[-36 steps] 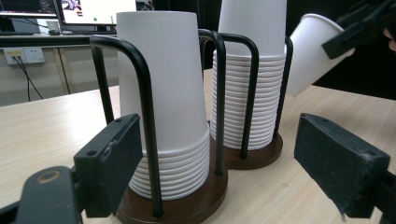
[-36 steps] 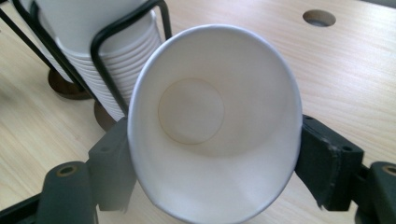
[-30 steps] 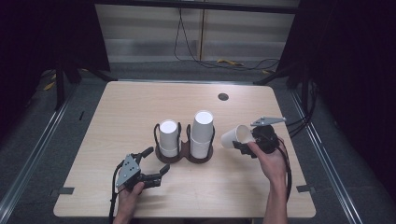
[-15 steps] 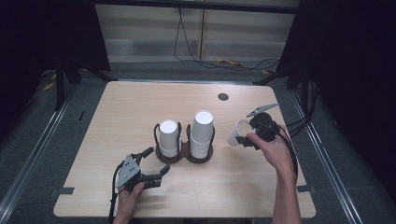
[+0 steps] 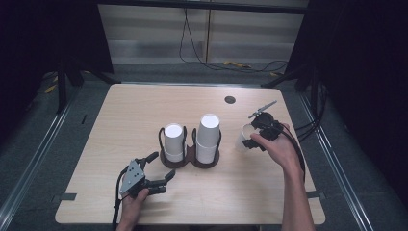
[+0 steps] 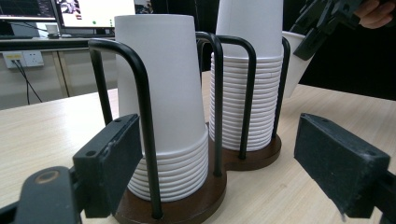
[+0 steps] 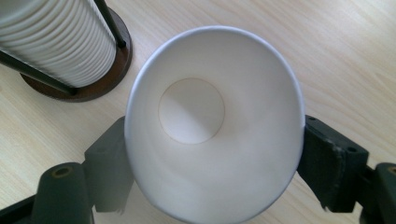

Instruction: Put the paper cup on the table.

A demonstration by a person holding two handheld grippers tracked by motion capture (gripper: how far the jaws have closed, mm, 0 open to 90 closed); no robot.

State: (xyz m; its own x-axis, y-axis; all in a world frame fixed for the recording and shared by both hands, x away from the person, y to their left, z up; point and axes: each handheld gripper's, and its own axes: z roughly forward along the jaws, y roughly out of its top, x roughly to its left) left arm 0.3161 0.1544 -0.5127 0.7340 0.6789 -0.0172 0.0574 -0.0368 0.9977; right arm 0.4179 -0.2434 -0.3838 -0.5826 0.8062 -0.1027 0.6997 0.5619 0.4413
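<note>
Your right gripper (image 5: pixel 251 139) has moved farther from you, jaws just easing yet gripping the white, open-mouthed cup (image 7: pixel 215 121); your left gripper (image 5: pixel 161 168) gapes empty.

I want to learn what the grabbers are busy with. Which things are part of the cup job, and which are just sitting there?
Part of the job:
- single paper cup between the right gripper's jaws
- short stack and tall stack of cups
- dark cup holder

Just sitting there:
- round dark spot on the table
- left gripper, open, resting
</note>
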